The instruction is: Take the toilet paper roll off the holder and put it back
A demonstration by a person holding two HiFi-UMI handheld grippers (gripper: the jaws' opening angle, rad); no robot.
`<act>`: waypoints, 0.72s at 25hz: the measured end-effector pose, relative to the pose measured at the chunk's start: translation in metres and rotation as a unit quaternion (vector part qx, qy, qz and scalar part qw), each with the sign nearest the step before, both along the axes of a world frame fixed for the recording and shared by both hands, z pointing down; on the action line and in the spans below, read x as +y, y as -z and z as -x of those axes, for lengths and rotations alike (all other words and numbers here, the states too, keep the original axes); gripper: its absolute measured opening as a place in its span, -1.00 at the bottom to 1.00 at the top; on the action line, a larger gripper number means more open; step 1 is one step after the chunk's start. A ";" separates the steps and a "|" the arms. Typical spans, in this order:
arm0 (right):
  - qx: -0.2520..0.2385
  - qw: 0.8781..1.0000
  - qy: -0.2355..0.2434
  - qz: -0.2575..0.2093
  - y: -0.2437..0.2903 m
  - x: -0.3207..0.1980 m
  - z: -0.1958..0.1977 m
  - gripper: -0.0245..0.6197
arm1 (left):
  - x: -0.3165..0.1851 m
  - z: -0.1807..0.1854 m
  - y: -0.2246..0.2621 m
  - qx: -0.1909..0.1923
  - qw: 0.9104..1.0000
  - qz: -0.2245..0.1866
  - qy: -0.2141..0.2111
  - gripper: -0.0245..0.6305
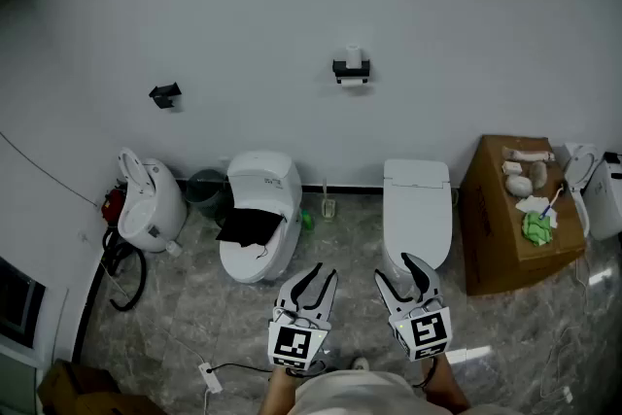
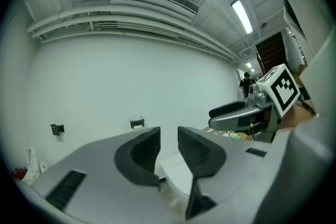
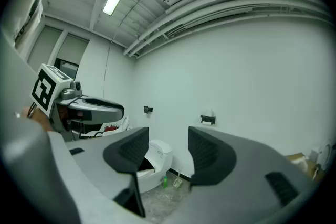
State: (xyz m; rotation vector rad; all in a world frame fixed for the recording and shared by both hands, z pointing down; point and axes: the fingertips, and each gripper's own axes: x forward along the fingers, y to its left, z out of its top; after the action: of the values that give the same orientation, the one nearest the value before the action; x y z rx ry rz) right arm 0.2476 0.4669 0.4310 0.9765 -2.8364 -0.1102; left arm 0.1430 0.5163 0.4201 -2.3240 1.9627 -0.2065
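Note:
The toilet paper holder (image 1: pixel 351 69) is a small black bracket high on the white wall, with the white toilet paper roll (image 1: pixel 352 82) on it. In both gripper views the holder is small and far off (image 2: pixel 137 124) (image 3: pixel 208 119). My left gripper (image 1: pixel 315 280) and right gripper (image 1: pixel 399 273) are held low over the floor, side by side and well short of the wall. Both are open, with nothing between their fingers. The left gripper (image 2: pixel 168 138) points toward the wall below the holder. The right gripper (image 3: pixel 168 140) points the same way.
A second black bracket (image 1: pixel 165 94) sits further left on the wall. Two white toilets (image 1: pixel 259 214) (image 1: pixel 417 209) stand against the wall, the left one with a black cloth on it. A third fixture (image 1: pixel 151 204) stands at left, a cardboard box (image 1: pixel 498 228) with small items at right.

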 end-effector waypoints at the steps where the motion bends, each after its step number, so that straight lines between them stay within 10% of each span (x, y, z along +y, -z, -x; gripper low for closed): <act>1: -0.007 1.000 0.003 0.003 0.000 -0.002 -0.001 -0.20 | -0.003 -0.001 0.001 -0.001 1.000 0.001 0.000 -0.59; 18: -0.012 1.000 -0.004 0.012 -0.010 -0.076 0.030 -0.19 | -0.081 0.027 -0.009 -0.002 1.000 0.002 -0.011 -0.59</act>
State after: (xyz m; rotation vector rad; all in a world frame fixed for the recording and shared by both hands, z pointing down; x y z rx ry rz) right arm 0.2174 0.3911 0.4408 0.9900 -2.8490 -0.0625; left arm 0.1163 0.4350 0.4287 -2.3434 1.9354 -0.2139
